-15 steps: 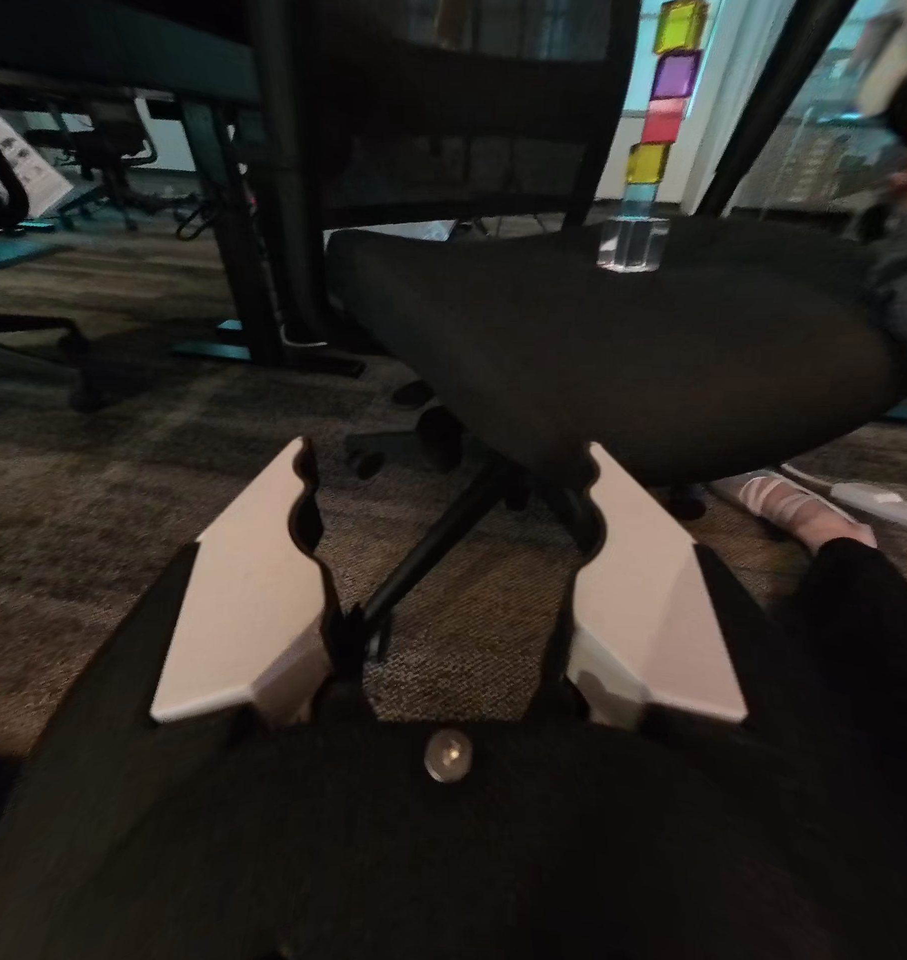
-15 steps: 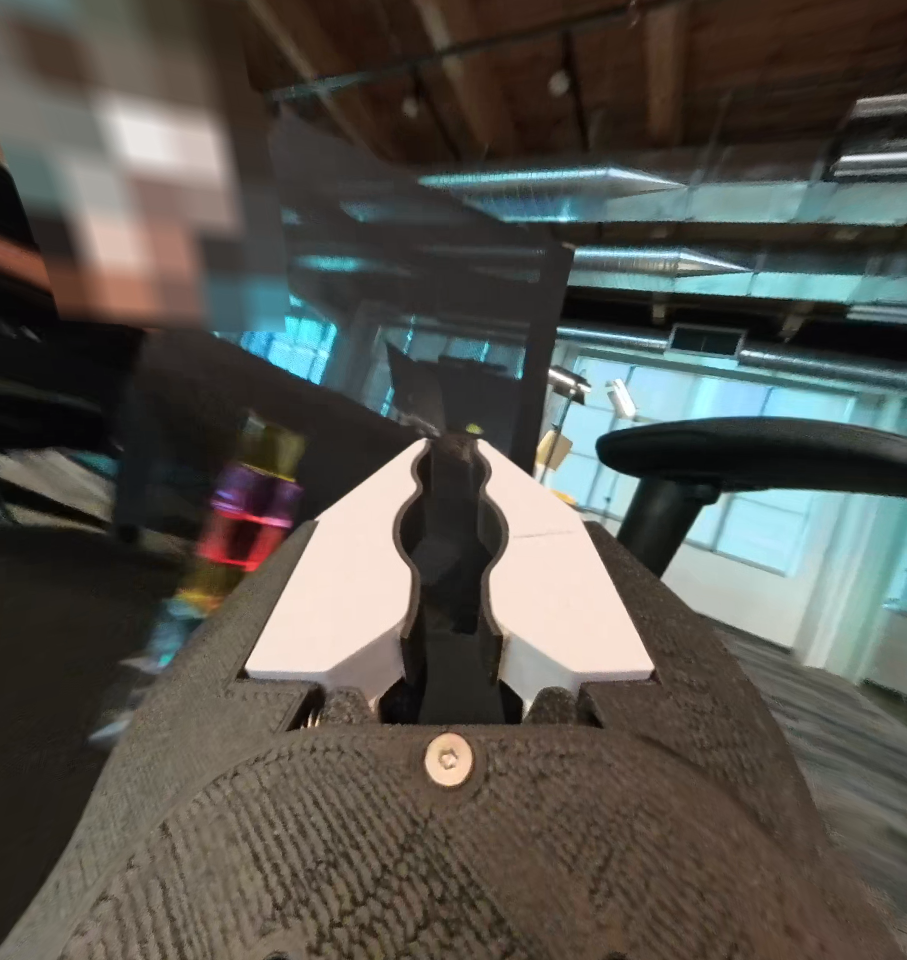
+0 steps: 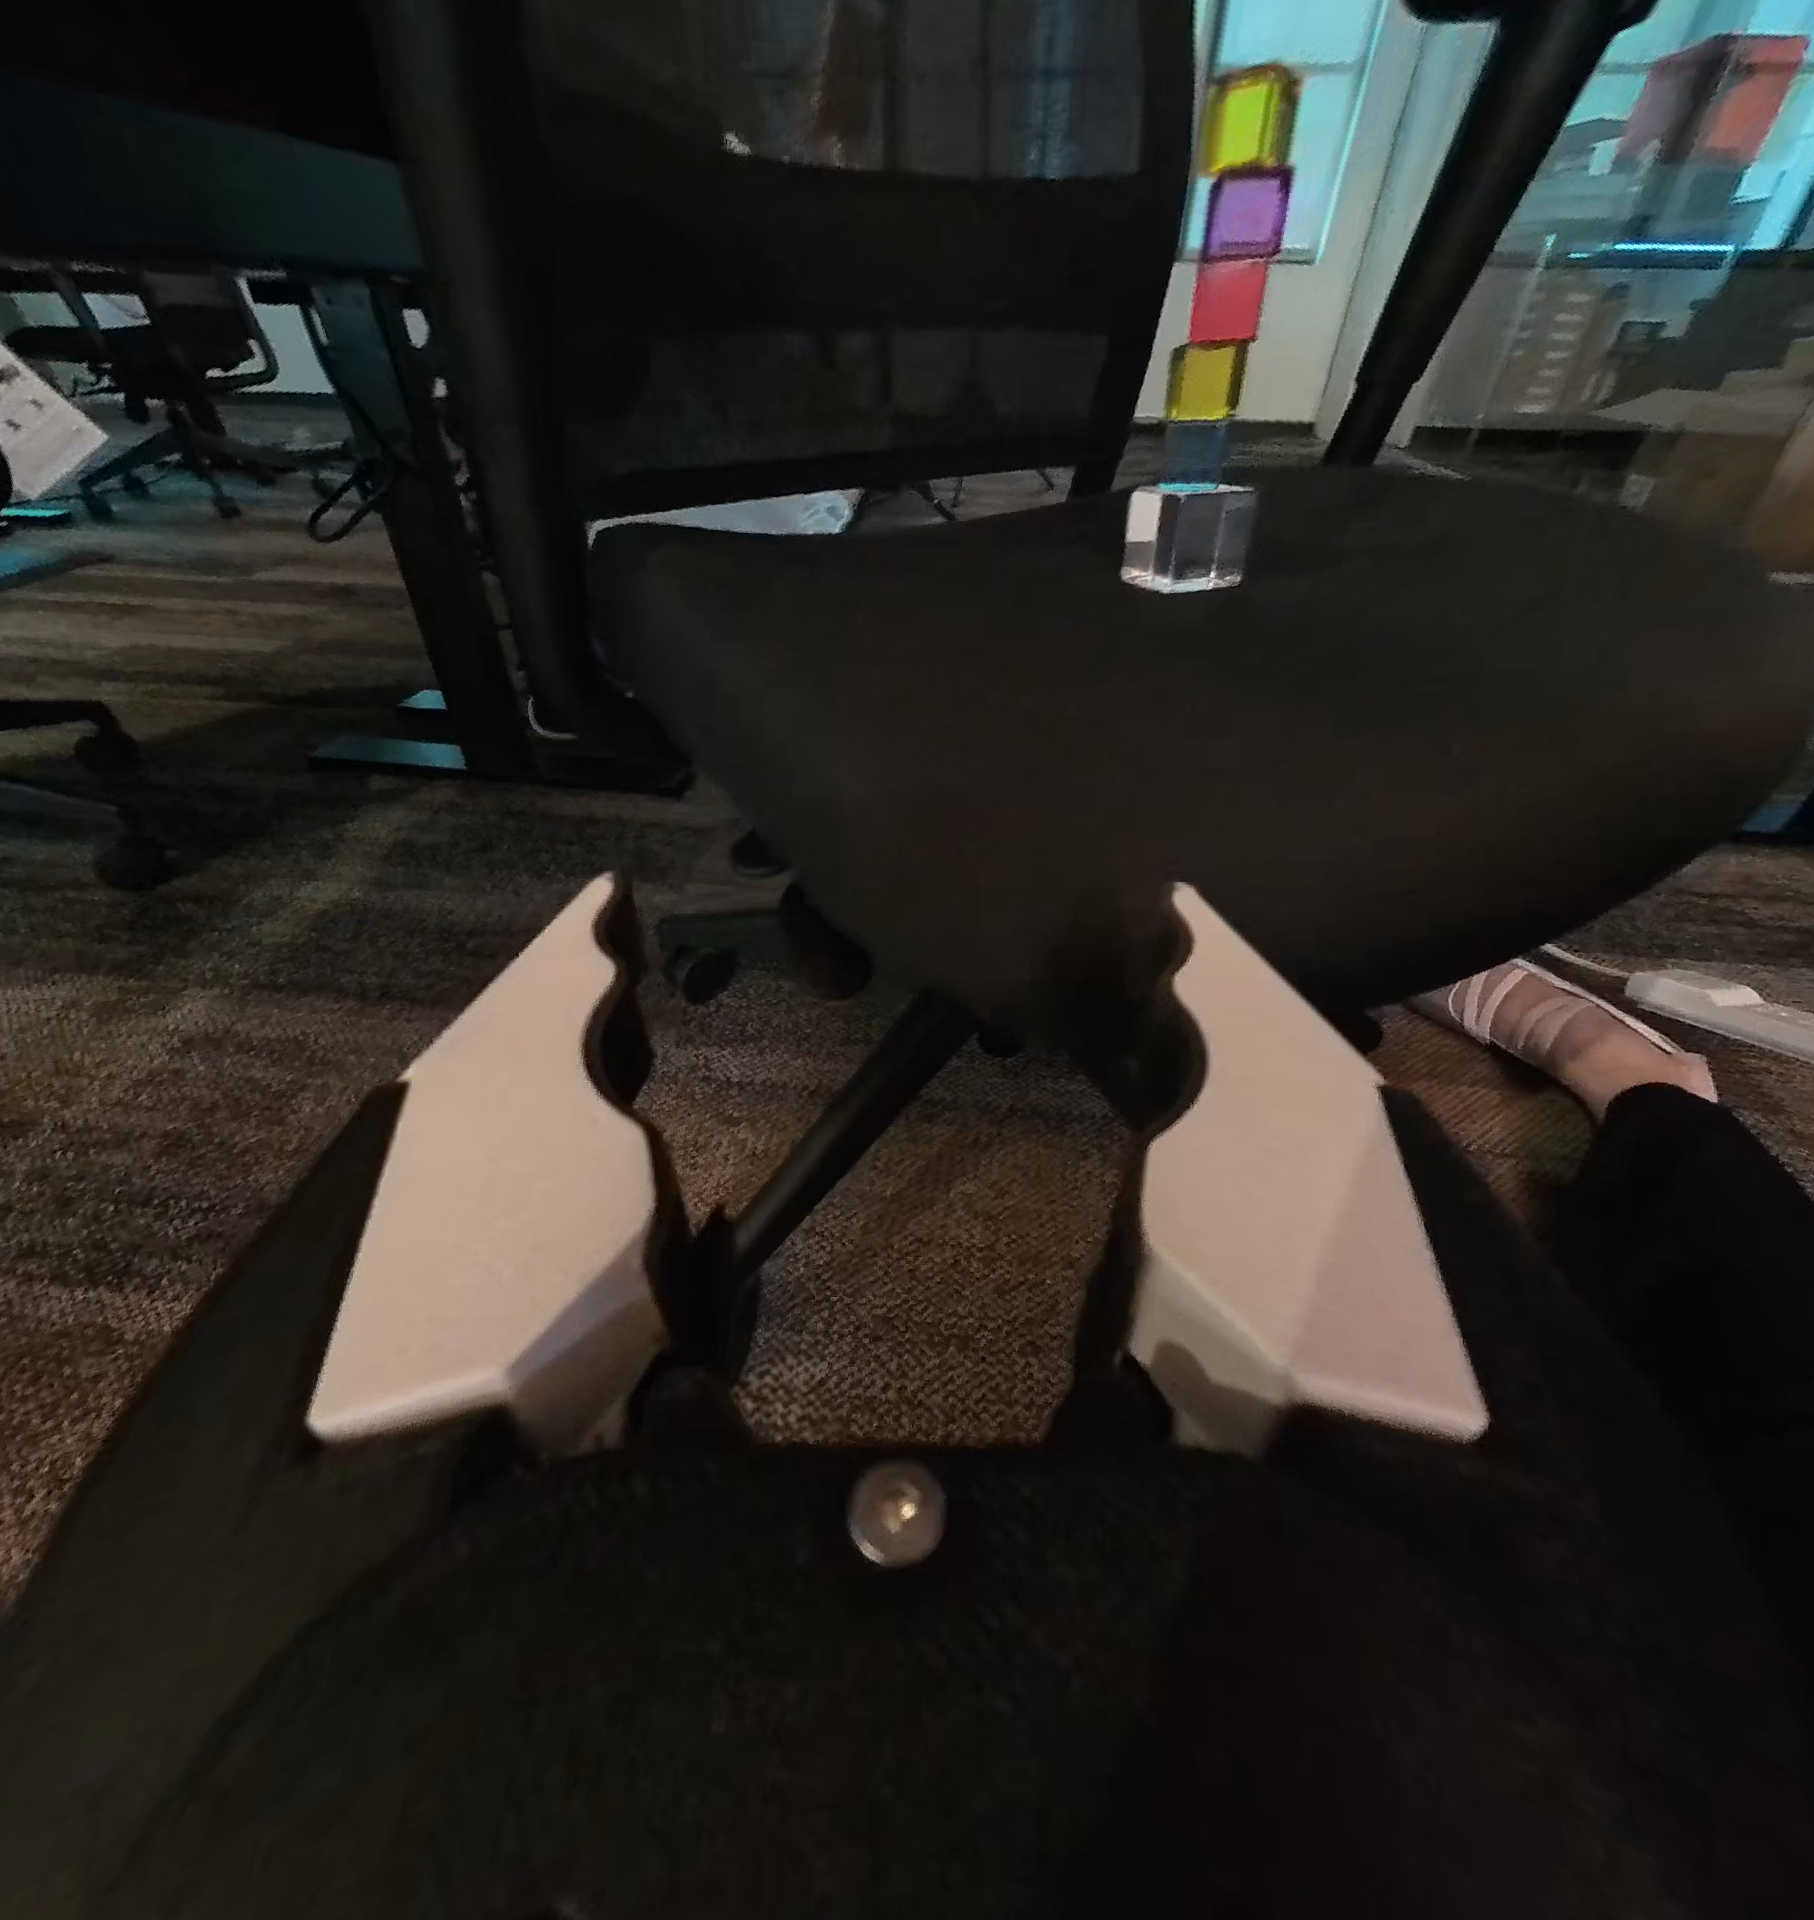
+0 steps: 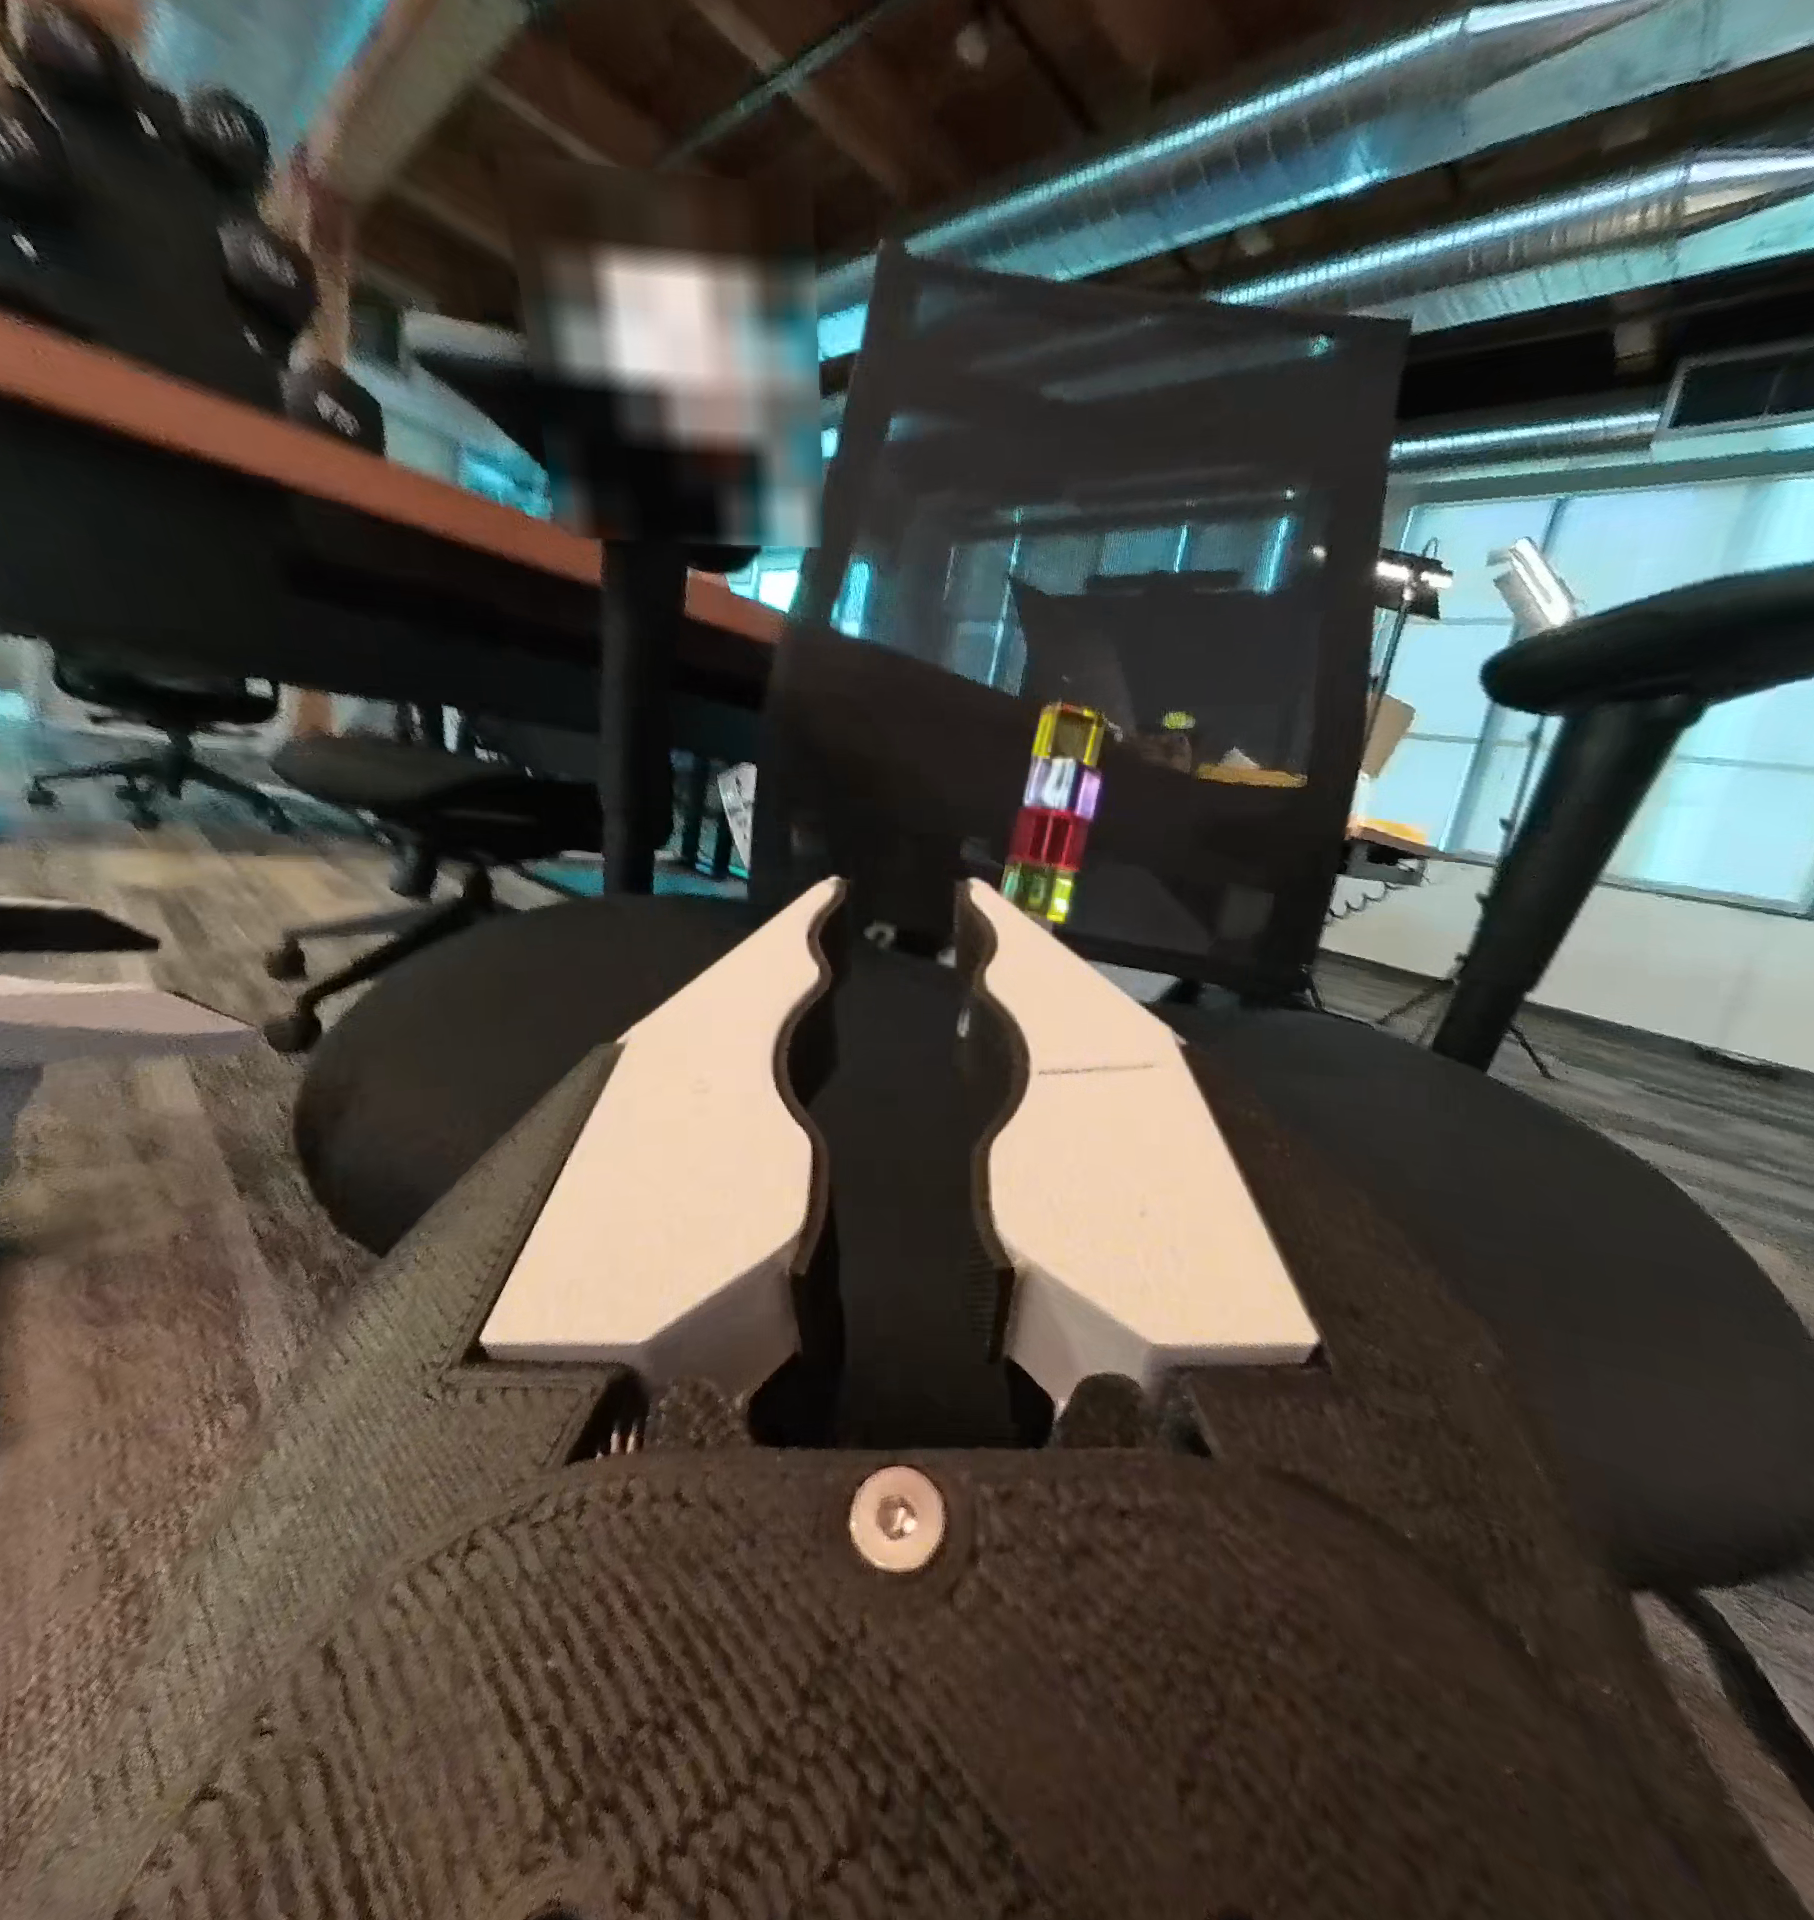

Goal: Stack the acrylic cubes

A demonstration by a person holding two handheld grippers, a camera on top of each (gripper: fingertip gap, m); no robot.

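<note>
A black office chair [image 3: 1246, 790] was seen filling the middle of both views, its seat [image 4: 1505, 1247] broad and dark, its mesh backrest [image 4: 1090, 499] upright at the far side. On the seat, toward its far right part in the left wrist view, a tower of translucent cubes [image 3: 1230, 260] was stood: clear at the bottom [image 3: 1185, 538], then blue, yellow, red, purple and yellow on top. The left gripper [image 3: 892, 904] was held low over the carpet [image 3: 207, 1039], near the seat's front edge, its white fingers [image 3: 508, 1174] spread wide with nothing between them. The right gripper [image 4: 898, 894] was held just above the seat, well short of the tower [image 4: 1057, 810]; its fingers [image 4: 695, 1143] were parted narrowly, and no object was gripped.
</note>
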